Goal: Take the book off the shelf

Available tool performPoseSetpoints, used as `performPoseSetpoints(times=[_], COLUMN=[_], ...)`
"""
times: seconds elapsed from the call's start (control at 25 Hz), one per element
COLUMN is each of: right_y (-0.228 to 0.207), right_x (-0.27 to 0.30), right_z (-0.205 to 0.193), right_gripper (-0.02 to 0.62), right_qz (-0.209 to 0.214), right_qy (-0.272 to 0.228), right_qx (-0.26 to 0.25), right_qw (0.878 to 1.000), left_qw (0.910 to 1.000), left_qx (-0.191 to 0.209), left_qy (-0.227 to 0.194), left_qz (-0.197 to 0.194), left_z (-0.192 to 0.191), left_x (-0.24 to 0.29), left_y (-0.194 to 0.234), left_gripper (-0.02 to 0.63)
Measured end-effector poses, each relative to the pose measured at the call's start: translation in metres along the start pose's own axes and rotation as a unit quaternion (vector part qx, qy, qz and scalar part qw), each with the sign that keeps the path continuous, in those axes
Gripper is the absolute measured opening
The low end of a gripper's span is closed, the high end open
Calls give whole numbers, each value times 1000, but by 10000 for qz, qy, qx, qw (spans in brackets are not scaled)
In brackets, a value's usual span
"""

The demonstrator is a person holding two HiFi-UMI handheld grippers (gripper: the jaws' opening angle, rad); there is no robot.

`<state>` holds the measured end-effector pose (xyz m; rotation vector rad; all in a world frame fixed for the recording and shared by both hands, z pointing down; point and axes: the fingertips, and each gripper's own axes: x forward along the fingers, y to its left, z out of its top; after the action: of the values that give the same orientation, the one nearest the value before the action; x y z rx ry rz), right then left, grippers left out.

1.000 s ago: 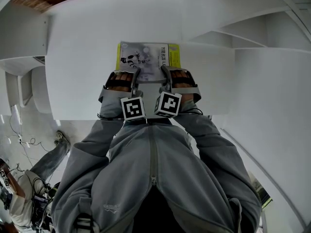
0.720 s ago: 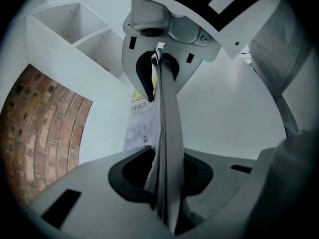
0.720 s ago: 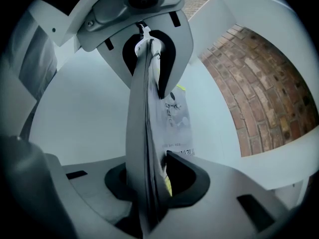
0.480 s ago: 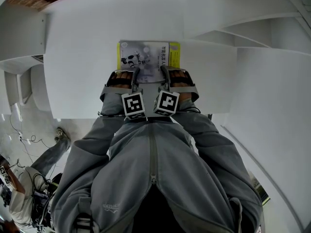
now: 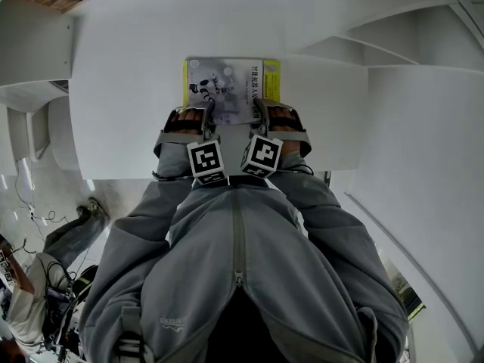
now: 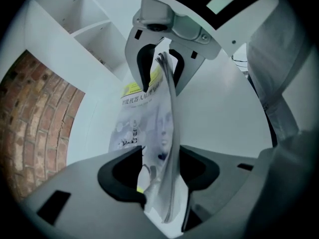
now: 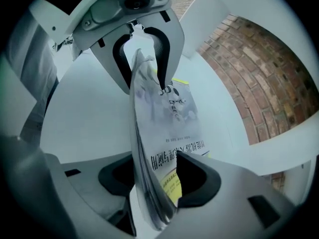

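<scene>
Lying flat on a white board [image 5: 128,112], the grey-and-yellow paperback book [image 5: 227,82] has its long axis left-to-right. The left gripper [image 5: 206,113] and right gripper [image 5: 259,113], jaws just opened, loosely straddle its near edge.

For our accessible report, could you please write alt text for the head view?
A grey-and-yellow book lies cover-up on a white surface, its near edge between the open jaws of the left gripper and right gripper, which have just been opening. The person's grey jacket fills the lower frame.
</scene>
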<state>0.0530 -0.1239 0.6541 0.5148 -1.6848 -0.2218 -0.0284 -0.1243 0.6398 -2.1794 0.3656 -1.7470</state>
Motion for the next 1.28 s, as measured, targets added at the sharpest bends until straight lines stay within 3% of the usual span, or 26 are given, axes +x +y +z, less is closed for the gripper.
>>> performPoseSetpoints(times=[0.68,0.72,0.8,0.88,0.92,1.12,1.28], right_y=[31,31,30,26,22,1,-23], right_x=[-30,-32,-39,-45,-48,-71,-95], right_z=[-13,-12,-8,-4,-2,5,10], right_gripper=[229,229,229,229,229,227,227], right_qz=[-283,-329,-380,-465,-534,-858,-1197], right_qy=[119,93,22,-44,-72,-249,-393], right_qx=[55,71,145,219,240,463,656], right_qw=[9995,9994,9992,9987,9983,9949,9899], left_qw=[9990,9988,9980,9960,9948,9878,9737], left_qx=[-74,-69,-138,-248,-288,-814,-1582], left_qy=[-37,-55,-132,-241,-295,-671,-1073], left_qz=[435,471,596,827,933,1143,1241], left_z=[1,2,4,7,9,21,29], left_x=[-30,-33,-39,-47,-52,-78,-102], left_y=[-13,-13,-10,-2,2,23,42], left_gripper=[222,216,134,32,21,8,8])
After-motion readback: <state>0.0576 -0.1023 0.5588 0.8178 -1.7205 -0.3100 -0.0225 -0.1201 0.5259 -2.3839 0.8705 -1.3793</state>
